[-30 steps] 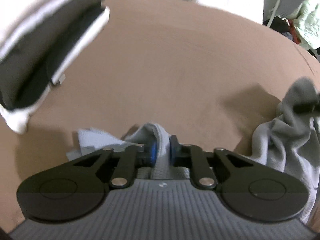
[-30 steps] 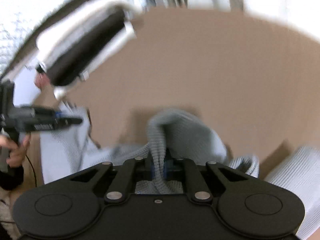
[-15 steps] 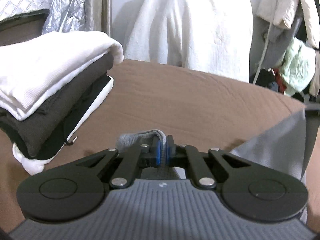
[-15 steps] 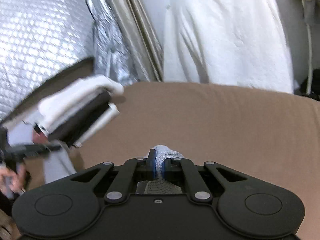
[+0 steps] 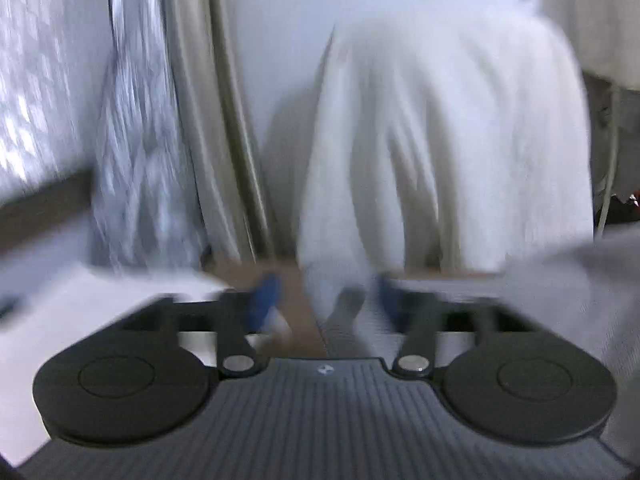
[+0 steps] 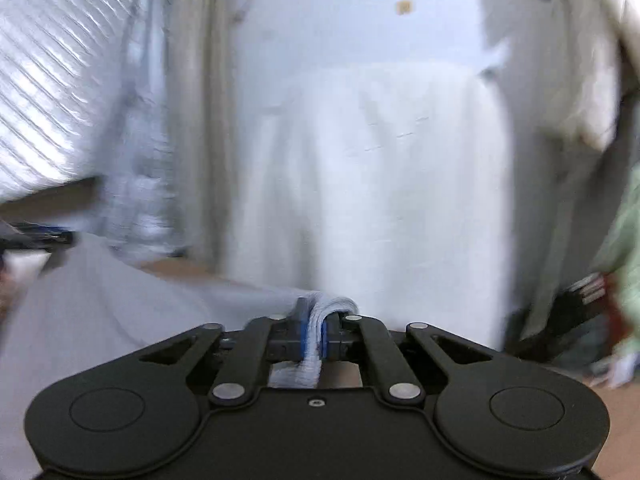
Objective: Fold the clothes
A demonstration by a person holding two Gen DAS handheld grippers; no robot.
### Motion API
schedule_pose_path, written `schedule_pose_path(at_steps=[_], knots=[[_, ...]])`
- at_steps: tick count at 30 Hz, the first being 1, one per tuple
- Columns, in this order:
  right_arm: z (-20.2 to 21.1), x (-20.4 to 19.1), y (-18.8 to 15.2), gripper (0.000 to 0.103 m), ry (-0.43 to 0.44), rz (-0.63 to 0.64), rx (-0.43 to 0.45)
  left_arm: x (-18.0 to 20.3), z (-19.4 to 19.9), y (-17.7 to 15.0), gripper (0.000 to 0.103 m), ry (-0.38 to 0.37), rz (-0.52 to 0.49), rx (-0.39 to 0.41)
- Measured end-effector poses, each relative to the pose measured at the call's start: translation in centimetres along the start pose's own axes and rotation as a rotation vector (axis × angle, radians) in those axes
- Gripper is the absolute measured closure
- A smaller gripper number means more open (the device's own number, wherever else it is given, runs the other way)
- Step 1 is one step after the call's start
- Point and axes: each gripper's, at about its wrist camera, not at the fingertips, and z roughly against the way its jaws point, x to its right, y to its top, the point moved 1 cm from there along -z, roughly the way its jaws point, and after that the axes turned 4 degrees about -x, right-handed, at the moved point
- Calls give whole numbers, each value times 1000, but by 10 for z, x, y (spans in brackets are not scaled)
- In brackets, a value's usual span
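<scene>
The right gripper (image 6: 316,334) is clamped on a bunched fold of the grey garment (image 6: 320,316) — a ribbed knit, pale grey, doubled over the top of the blue pads and hanging down between the black linkage arms. From the pinch the cloth runs off to the left as a smooth, stretched sheet, blurred w/ motion.

The left gripper (image 5: 326,300) stands spread, its blue-padded fingers (image 5: 266,296) wide apart; a strip of grey ribbed fabric sits between them near the right-hand pad, but the blur makes it impossible to tell whether it touches either pad. More of the same grey knit billows at the right edge of that view.

Behind both tools hangs a white quilted cover (image 6: 376,168), soft and draped in long vertical folds over something rounded. A beige curtain (image 5: 200,112) falls in a narrow pleated column beside it, and shiny silver diamond-quilted foil (image 5: 132,148) covers the wall to the left. A thin band of brown surface (image 5: 256,270) shows just below the cover's hem.
</scene>
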Motion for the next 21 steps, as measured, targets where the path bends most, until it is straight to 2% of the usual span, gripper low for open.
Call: schedule_pose_path(at_steps=[2, 4, 6, 10, 11, 13, 15, 17, 21], knots=[[-31, 3, -20, 44, -63, -59, -131, 0, -19, -27, 37, 45, 29, -116], [-47, 7, -51, 44, -76, -159, -232, -2, -22, -65, 35, 23, 51, -207], [-46, 9, -83, 44, -34, -218, -294, -6, -16, -106, 33, -38, 58, -284], [-23, 15, -141, 44, -5, -362, -384, -24, 18, -180, 31, -69, 77, -355], [-13, 19, -152, 44, 18, -440, -393, -29, 27, -194, 26, -53, 90, -360], [9, 28, -173, 44, 72, -590, -392, -35, 37, -215, 24, 5, 71, -400], [30, 30, -188, 43, 85, -653, -358, -38, 45, -219, 24, 64, 42, -413], [43, 30, -200, 43, 83, -666, -360, -40, 52, -221, 24, 123, 13, -421], [68, 33, -222, 43, 80, -684, -373, -50, 69, -204, 20, 95, 19, -370]])
